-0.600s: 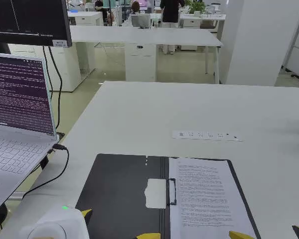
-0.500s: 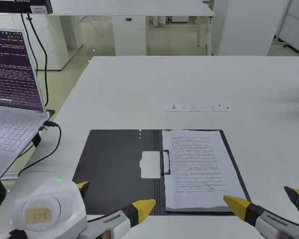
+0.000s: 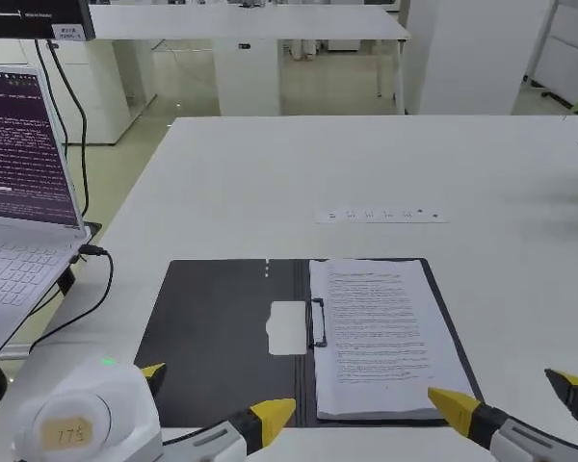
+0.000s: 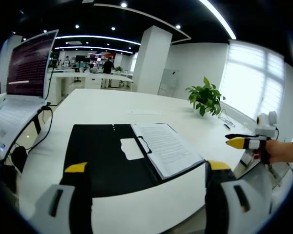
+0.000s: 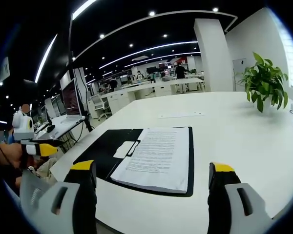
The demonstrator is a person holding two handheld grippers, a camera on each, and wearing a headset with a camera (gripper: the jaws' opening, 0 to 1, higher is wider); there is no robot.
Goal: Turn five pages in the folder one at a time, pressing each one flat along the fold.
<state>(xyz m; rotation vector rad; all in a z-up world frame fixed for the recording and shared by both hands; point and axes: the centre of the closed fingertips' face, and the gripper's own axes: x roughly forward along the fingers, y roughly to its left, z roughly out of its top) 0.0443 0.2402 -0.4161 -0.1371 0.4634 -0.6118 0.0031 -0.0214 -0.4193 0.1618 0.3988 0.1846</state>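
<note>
Shift since earlier: left gripper (image 3: 212,393) and right gripper (image 3: 509,390), both yellow-tipped, risen from the near edge further into the head view; open black folder (image 3: 212,327) unmoved on the white table (image 3: 270,164), only the camera tilted.
Left gripper: jaws spread wide, nothing between them, at the folder's near left edge, clear of the pages.
Right gripper: jaws just as wide apart, empty, over bare table by the folder's near right corner.
Folder: flat and open close to the table's near edge; stack of white printed pages (image 3: 380,332) on its right half, metal clip (image 3: 318,322) at the fold.
Head view: white laptop with purple screen (image 3: 19,192) at left, white power strip (image 3: 380,216) beyond the folder.
Left gripper view: right gripper at far right, held by a hand (image 4: 283,150); green potted plant (image 4: 205,97) on the table's far right.
Right gripper view: left gripper at far left, near the laptop; plant again at far right.
</note>
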